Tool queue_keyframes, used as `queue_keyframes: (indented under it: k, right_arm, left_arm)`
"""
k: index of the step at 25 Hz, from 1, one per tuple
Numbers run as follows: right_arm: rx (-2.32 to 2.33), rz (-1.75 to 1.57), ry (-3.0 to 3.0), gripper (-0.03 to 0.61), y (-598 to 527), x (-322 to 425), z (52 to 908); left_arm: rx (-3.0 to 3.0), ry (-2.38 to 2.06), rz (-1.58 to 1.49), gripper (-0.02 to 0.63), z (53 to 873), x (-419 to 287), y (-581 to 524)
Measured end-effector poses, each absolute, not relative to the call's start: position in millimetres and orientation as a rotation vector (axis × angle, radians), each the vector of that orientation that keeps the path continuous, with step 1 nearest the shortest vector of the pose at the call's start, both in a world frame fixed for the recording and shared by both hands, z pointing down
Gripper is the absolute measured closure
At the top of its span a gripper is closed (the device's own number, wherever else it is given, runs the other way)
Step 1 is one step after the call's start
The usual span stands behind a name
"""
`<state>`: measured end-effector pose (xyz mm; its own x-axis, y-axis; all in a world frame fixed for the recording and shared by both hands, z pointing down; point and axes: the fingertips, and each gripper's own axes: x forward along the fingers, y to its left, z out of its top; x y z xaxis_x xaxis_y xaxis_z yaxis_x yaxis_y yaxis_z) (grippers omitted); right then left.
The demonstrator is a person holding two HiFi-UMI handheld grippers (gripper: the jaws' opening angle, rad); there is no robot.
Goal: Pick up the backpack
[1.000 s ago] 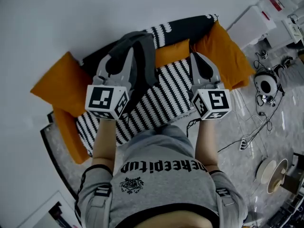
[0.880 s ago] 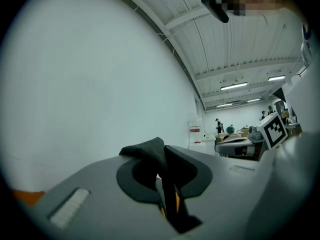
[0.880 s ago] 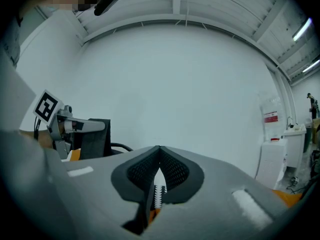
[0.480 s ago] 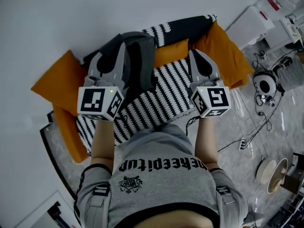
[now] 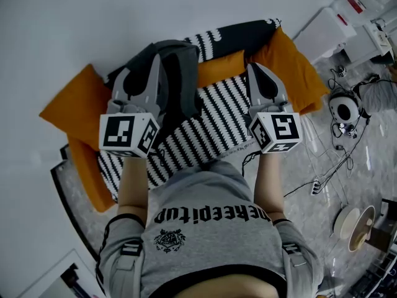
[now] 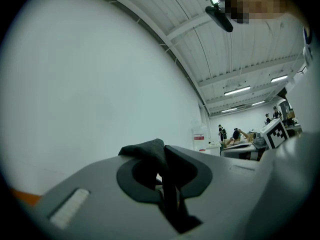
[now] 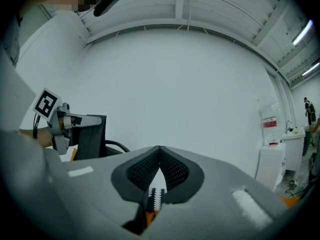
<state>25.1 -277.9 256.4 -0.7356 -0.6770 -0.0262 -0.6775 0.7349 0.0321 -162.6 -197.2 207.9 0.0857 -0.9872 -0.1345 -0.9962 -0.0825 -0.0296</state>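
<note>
A dark grey backpack (image 5: 181, 82) rests against the back of a sofa, on a black-and-white striped blanket (image 5: 211, 129). My left gripper (image 5: 156, 59) is shut on a dark strap (image 6: 149, 151) at the backpack's top, and the strap folds over the jaw tips in the left gripper view. To the right, my right gripper (image 5: 255, 68) hovers over the blanket, shut with its tips touching and nothing held (image 7: 159, 150). The right gripper view also shows the left gripper (image 7: 62, 120) holding the strap (image 7: 91, 136) at its left edge.
Orange cushions (image 5: 74, 107) (image 5: 291, 67) sit at both ends of the sofa, which stands against a white wall (image 5: 93, 17). Cables (image 5: 332, 166), a headset (image 5: 344, 109) and a round stand (image 5: 356, 228) lie on the floor at right. White cabinets (image 5: 338, 23) are at far right.
My left gripper has risen and shifted a little left with the strap in it, pulling the backpack's top up. The right gripper has stayed where it was.
</note>
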Motion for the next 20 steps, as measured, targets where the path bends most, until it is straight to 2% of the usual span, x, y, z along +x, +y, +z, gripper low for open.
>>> queue_keyframes:
  k: [20]
  right_arm:
    - [-1.148,0.054,2.924,0.577,-271.6,28.5,261.9]
  left_arm:
    - [-2.219,2.038,0.113,0.565,205.0,-157.1,-191.0]
